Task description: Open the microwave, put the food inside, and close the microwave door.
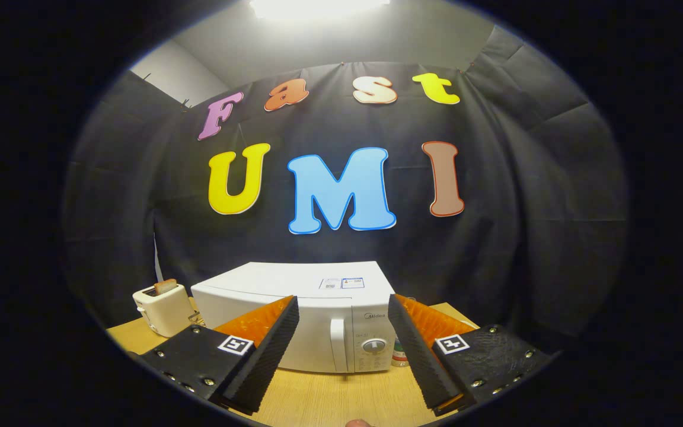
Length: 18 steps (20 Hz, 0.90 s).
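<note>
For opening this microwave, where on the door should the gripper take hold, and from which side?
Probably the white vertical handle on the microwave door's right edge, beside the dial. It stands upright and proud of the front, so come straight on, one finger either side. The gripper is open, short of it.

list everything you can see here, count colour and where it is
microwave: 1, white, door shut, on the table beyond the gripper, seen between the spread fingers
door handle: 1, white, upright, on the microwave's front beside the controls
dial: 1, white, on the control panel next to the handle
toaster: 1, cream, on the table beside the microwave's door side
toast: 1 slice, brown, sticking up out of the toaster
small container: 1, partly hidden beside the microwave's control side, colour unclear
table: 1, light wood, under everything
gripper: 1, black with orange, jaws open and holding nothing, short of the microwave
</note>
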### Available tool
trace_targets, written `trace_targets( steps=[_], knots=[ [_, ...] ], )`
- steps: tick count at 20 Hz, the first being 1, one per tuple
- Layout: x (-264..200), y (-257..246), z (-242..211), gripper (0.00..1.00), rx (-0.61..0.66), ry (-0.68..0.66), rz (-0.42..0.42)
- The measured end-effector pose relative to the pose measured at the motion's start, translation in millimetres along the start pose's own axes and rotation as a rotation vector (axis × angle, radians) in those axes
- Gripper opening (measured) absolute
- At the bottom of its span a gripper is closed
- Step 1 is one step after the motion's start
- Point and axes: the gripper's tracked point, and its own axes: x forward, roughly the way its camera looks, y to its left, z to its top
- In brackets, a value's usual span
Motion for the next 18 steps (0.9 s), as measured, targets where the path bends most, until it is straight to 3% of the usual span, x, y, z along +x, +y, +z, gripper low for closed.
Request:
trace_targets(
  steps=[18],
  knots=[
    [102.0, 6.3, -121.3, 0.95, -0.027, 0.294, 0.021]
  ],
)
